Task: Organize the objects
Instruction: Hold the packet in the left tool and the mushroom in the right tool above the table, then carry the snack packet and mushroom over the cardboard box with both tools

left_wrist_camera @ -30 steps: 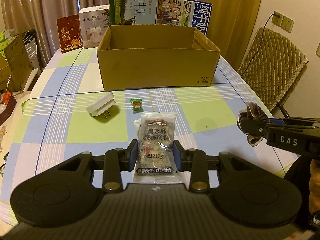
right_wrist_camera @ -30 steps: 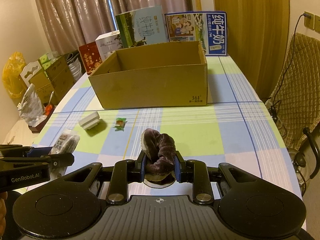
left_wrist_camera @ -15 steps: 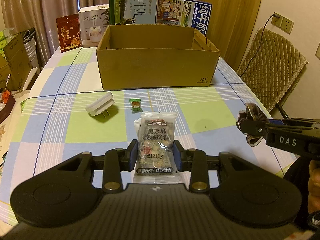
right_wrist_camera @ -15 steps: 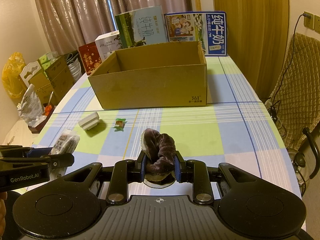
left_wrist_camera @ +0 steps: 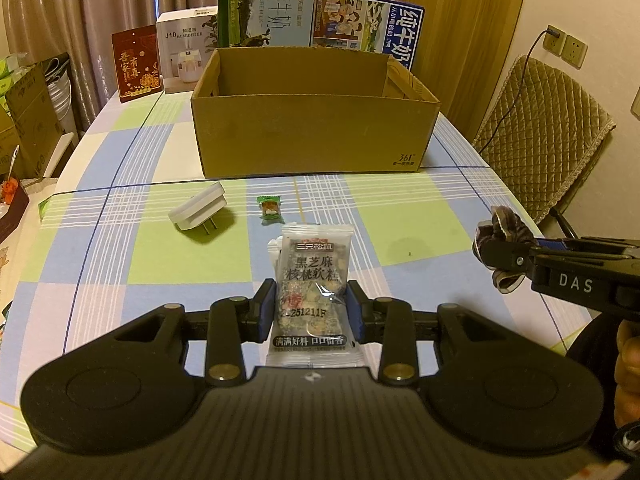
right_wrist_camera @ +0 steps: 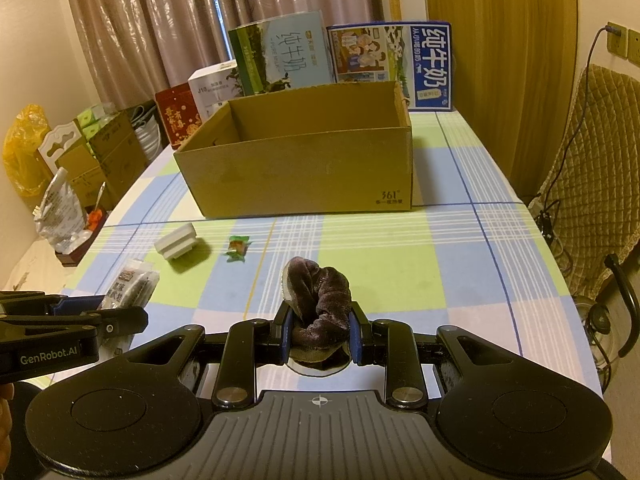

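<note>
- The left tongs (left_wrist_camera: 311, 306) are clamped on a clear snack packet (left_wrist_camera: 314, 276) printed with dark characters; the packet stands upright between the two blue-padded tips, its top edge rising toward 12 o'clock above them and its bottom seal hanging just below.
- The right tongs (right_wrist_camera: 319, 330) pinch a dark velvety scrunchie (right_wrist_camera: 320, 300), which bulges up from between the tips toward 12 o'clock.
- In the left wrist view, the right tongs show at 3 o'clock with the scrunchie at their tips, above the checked tabletop (left_wrist_camera: 400, 216).
- In the right wrist view, the left tongs come in at 9 o'clock with the packet at their tips.
- A white plug adapter (left_wrist_camera: 199, 212) lies on the tabletop at about 11 o'clock from the left tongs, prongs pointing toward the camera.
- A small green-wrapped candy (left_wrist_camera: 270, 209) lies just beyond the packet's top edge, to the right of the adapter and apart from it.
- An open cardboard box (left_wrist_camera: 312, 136) sits at 12 o'clock, past the adapter and candy; what it contains cannot be told.
- Behind the box stand milk cartons (left_wrist_camera: 266, 14), a white humidifier box (left_wrist_camera: 186, 56) and a red packet (left_wrist_camera: 136, 64).
</note>
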Available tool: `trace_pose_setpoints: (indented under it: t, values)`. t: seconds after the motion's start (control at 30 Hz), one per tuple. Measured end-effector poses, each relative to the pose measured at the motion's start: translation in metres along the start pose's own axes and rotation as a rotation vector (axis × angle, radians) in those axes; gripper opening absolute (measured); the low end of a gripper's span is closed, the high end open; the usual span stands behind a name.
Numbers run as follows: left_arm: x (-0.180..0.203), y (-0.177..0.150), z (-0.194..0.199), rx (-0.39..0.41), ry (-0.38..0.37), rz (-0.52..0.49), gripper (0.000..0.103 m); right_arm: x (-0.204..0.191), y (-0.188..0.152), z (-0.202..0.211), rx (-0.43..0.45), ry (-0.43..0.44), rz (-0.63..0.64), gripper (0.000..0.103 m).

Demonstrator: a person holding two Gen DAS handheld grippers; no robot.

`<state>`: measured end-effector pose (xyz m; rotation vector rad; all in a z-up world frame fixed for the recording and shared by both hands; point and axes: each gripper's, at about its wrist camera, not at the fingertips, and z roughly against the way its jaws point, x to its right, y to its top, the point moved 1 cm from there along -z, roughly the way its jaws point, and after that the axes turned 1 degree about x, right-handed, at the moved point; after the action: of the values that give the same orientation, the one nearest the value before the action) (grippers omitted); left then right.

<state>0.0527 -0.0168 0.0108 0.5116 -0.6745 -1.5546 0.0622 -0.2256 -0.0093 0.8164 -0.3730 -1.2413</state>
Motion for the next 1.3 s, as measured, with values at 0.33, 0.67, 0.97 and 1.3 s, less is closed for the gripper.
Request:
trace_pose_setpoints:
  t: [0.33, 0.67, 0.97, 1.3]
  values:
    - [-0.001, 0.004, -0.001, 0.005, -0.005, 0.001, 0.031, 0.001, 0.0, 0.0, 0.001, -0.001, 0.0, 0.025]
    - [-0.015, 0.048, -0.009, 0.036, -0.07, 0.022, 0.031, 0.002, 0.033, -0.005, 0.024, -0.001, 0.042, 0.025]
    - [-0.034, 0.118, -0.028, 0.074, -0.066, -0.016, 0.031, 0.004, 0.106, -0.021, 0.068, 0.024, 0.077, 0.025]
    - [-0.053, 0.199, -0.064, 0.086, -0.056, -0.035, 0.031, 0.01, 0.188, -0.063, 0.074, 0.043, 0.087, 0.025]
